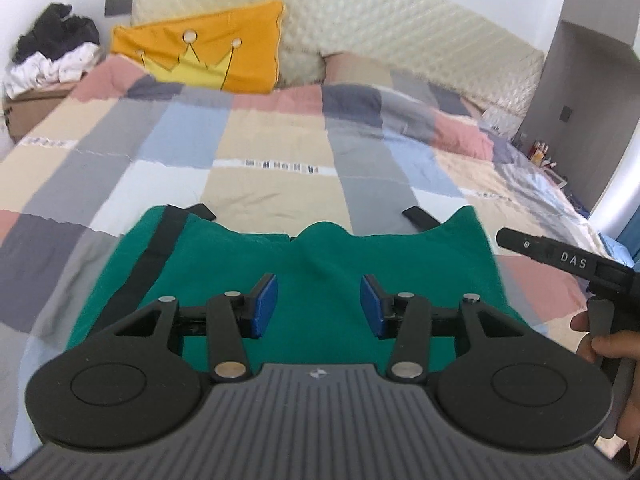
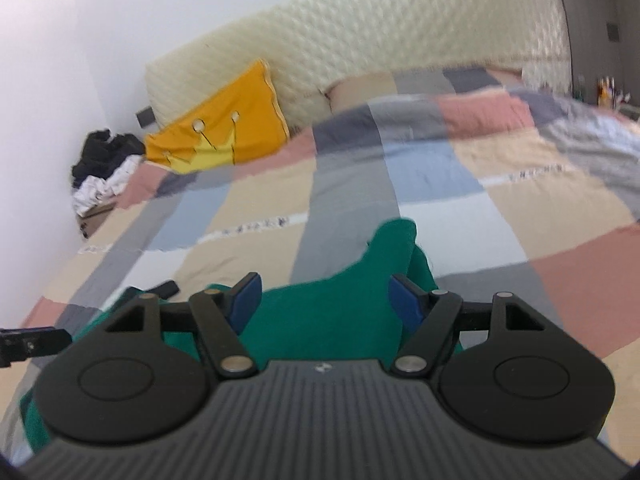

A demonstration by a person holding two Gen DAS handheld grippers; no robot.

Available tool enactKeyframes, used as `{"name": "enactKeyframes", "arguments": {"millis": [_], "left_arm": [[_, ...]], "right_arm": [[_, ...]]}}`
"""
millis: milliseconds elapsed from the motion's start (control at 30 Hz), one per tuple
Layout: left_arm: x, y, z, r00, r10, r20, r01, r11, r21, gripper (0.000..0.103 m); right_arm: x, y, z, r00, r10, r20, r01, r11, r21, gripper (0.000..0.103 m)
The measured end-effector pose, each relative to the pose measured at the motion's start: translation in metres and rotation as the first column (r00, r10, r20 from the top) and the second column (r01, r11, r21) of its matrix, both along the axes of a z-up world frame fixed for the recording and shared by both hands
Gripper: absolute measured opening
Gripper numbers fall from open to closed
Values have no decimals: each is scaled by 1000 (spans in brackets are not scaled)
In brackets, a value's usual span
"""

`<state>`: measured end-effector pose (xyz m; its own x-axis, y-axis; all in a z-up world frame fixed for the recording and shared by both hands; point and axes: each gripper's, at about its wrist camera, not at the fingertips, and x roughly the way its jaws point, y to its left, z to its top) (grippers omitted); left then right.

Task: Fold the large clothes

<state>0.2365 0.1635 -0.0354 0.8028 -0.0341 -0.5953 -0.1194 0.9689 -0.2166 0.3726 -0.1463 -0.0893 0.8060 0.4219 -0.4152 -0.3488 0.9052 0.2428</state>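
A green garment (image 1: 312, 256) with black side stripes lies folded on the patchwork quilt (image 1: 260, 148), near the bed's front edge. My left gripper (image 1: 319, 300) hovers just above the garment's middle, open, with nothing between its blue pads (image 1: 266, 304). In the right wrist view my right gripper (image 2: 326, 300) is also open over the green garment (image 2: 328, 320), whose upper right corner sticks up in a peak. Neither pair of pads touches the cloth. A person's hand (image 1: 608, 344) at the right edge holds the right gripper's handle.
A yellow pillow with a crown (image 1: 208, 56) leans on the cream quilted headboard (image 1: 400, 32). A heap of black and white clothes (image 1: 52, 52) sits on a cardboard box left of the bed. Small bottles (image 1: 540, 150) stand by the grey wardrobe at right.
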Motion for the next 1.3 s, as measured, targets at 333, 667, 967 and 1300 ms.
{"name": "enactKeyframes", "arguments": {"millis": [333, 667, 967, 1300], "left_arm": [[-95, -21, 20, 994, -4, 108, -6, 996, 89, 52], [-160, -18, -2, 987, 30, 156, -45, 995, 92, 52], [-172, -26, -16, 989, 27, 145, -47, 990, 132, 52], [-148, 3, -43, 992, 116, 40, -117, 993, 15, 76]], "right_arm": [[-100, -11, -2, 995, 71, 75, -75, 995, 63, 72], [-163, 11, -15, 989, 102, 107, -102, 995, -4, 72], [-178, 16, -24, 992, 60, 107, -58, 998, -22, 72], [-153, 10, -45, 998, 11, -54, -6, 995, 103, 72]]}}
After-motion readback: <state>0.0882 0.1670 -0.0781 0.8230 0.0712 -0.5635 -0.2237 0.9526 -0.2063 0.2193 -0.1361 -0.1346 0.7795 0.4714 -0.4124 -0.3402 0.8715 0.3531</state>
